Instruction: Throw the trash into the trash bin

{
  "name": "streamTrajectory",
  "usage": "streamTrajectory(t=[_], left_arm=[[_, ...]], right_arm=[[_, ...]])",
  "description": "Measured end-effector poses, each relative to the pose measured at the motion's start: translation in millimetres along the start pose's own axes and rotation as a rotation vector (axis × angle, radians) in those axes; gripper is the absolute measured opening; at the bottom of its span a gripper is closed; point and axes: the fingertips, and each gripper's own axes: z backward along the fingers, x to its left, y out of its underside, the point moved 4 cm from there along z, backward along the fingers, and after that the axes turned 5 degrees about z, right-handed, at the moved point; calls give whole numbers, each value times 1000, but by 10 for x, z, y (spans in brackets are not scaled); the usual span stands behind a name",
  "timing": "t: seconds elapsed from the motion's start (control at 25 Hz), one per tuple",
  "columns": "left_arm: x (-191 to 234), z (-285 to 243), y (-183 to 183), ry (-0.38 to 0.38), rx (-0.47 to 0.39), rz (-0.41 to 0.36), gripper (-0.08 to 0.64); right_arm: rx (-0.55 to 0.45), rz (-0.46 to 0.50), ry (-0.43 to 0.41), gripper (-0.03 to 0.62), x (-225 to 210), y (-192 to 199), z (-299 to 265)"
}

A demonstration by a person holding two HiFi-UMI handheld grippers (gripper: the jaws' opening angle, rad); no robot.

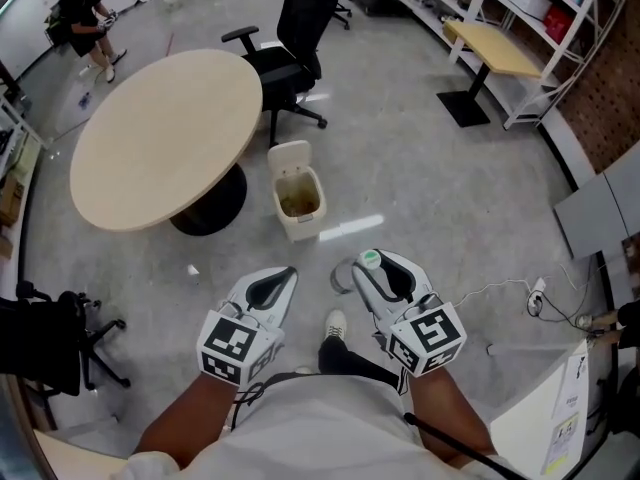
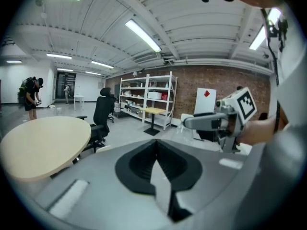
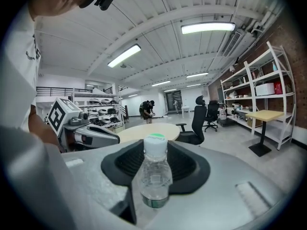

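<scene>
The clear plastic bottle (image 3: 154, 175) is clamped between the jaws of the right gripper (image 1: 374, 272), cap toward the trash bin (image 1: 302, 228). It is short of the bin, on the person's side. The left gripper (image 1: 287, 272) is level with it, its 2 jaws closed together and empty. The round table (image 1: 165, 138) stands just beside the bin.
</scene>
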Motion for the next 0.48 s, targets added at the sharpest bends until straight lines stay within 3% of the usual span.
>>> streamTrajectory(t=[0.2, 0.48], left_arm=[[154, -291, -220, -27, -6, -8, 8], [239, -630, -272, -69, 15, 44, 8]], right_arm=[[0, -4, -9, 151, -325, -13, -154], [-20, -10, -54, 152, -730, -67, -406]])
